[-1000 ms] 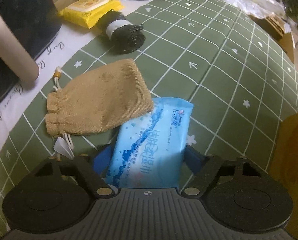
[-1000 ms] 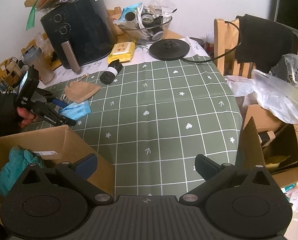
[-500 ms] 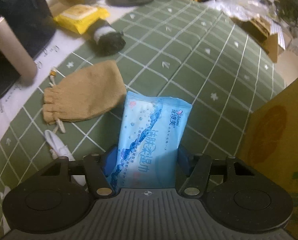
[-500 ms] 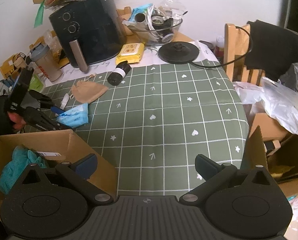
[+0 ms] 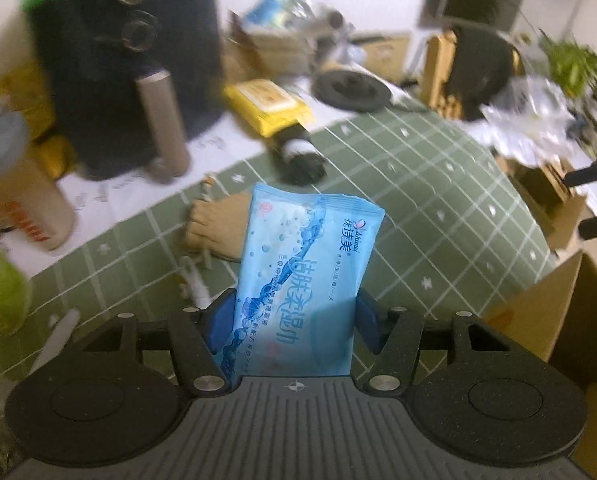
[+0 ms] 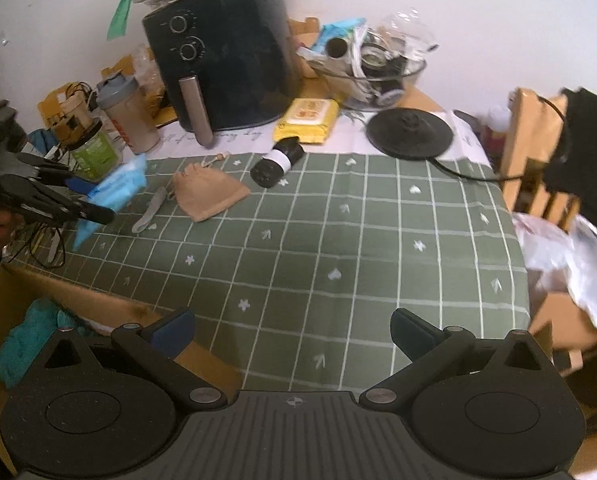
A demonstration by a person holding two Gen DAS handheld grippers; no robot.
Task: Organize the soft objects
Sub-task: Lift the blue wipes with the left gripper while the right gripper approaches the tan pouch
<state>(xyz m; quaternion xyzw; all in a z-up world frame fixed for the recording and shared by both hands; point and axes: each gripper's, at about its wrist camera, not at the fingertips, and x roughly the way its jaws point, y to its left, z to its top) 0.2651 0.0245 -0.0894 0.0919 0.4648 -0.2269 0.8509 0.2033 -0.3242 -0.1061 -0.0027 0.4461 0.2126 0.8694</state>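
Blue plastic wet-wipe pack sits clamped between the pads of the left tongs, lifted clear of the table, w/ its far end sticking up past the fingertips; in the right wrist view the same pack hangs at the far left, above the table edge. The left tongs' jaws have just been closing, pack between them. Right tongs stand wide apart w/ nothing between them, over the near part of the table.

Largest to smallest: table w/ green grid-pattern cloth; black air fryer w/ two dials at the far side; open brown cardboard box at near left, w/ a teal fluffy cloth inside; black round kettle base far right; yellow flat wipe pack just right of the fryer; tan drawstring fabric pouch lying flat, near the held pack; black roll w/ white band touching the yellow pack's near edge.
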